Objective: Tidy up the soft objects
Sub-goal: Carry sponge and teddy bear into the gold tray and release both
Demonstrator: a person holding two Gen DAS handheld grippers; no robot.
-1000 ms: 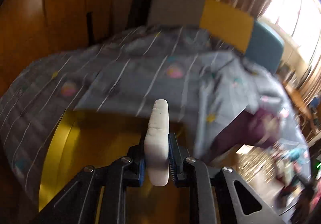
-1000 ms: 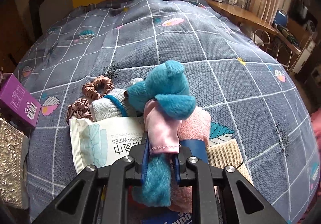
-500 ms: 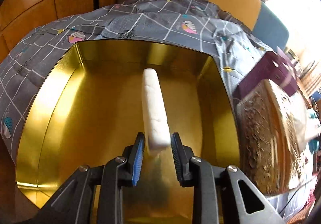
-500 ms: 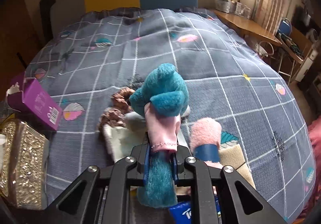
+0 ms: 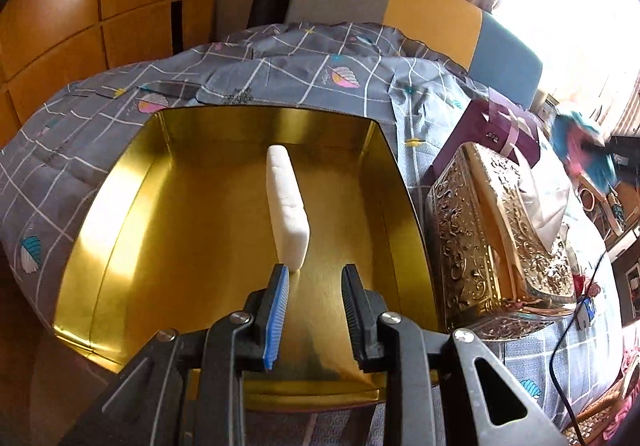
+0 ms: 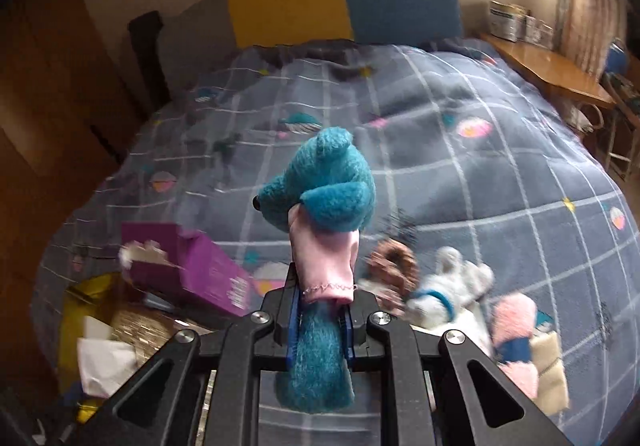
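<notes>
A white soft block (image 5: pixel 288 202) stands on its edge inside the open gold tin (image 5: pixel 120 182), just ahead of my left gripper (image 5: pixel 314 282). The left gripper is open and apart from the block. My right gripper (image 6: pixel 322 306) is shut on a teal plush toy in a pink dress (image 6: pixel 324 202) and holds it above the bed. The same toy shows blurred at the right edge of the left wrist view (image 5: pixel 582 150). A white plush with a blue collar (image 6: pixel 448 290), a brown scrunchie (image 6: pixel 394 258) and a pink fluffy item (image 6: pixel 514 318) lie on the quilt.
An ornate gold tissue box (image 5: pixel 500 234) stands right of the tin, with a purple box (image 5: pixel 492 126) behind it. The purple box (image 6: pixel 192 266) also lies left of the toy in the right wrist view. A wooden wardrobe (image 5: pixel 80 14) is at left.
My left gripper opened and let go of the white block, which now stands in the tin. My right gripper lifted the teal toy and swung left toward the purple box.
</notes>
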